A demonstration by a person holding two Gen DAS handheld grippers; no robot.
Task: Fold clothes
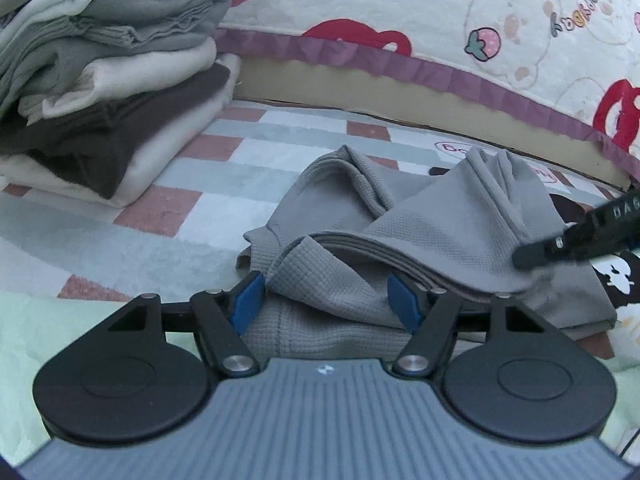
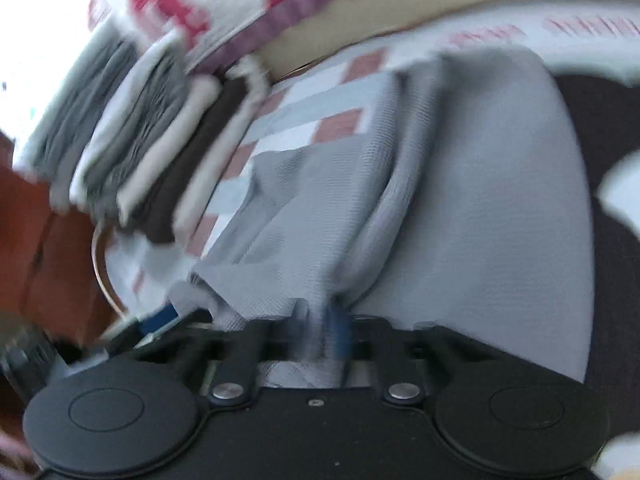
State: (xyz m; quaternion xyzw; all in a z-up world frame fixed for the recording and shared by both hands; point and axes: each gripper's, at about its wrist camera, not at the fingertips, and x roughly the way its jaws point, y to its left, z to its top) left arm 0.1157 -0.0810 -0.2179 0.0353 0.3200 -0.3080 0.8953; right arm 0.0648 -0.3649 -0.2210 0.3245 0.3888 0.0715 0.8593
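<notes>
A grey waffle-knit garment (image 1: 432, 236) lies crumpled and partly doubled over on a checked blanket of pale blue, white and dusty pink squares (image 1: 224, 184). It sits near the middle of that blanket, in front of both grippers, with several layered edges showing along its fold.

The left gripper (image 1: 326, 306) is low over the near edge of the garment. Its jaws stand apart, the blue pads on either side of a fold of the grey cloth without pressing on it.

The right gripper (image 2: 320, 332) has its jaws drawn close together on a bunched pinch of the same grey cloth, which rises from between them and fans out ahead. That view is smeared by motion, so finer detail is lost. From the left wrist view the tip of the right gripper shows as a black bar at the garment's right edge.

Off to the left, well apart from the garment, a stack of folded clothes in white, grey and dark brown (image 1: 108, 80) rests on the blanket. Behind runs a cream quilt printed with red shapes and strawberries, edged with a purple band (image 1: 440, 32).
</notes>
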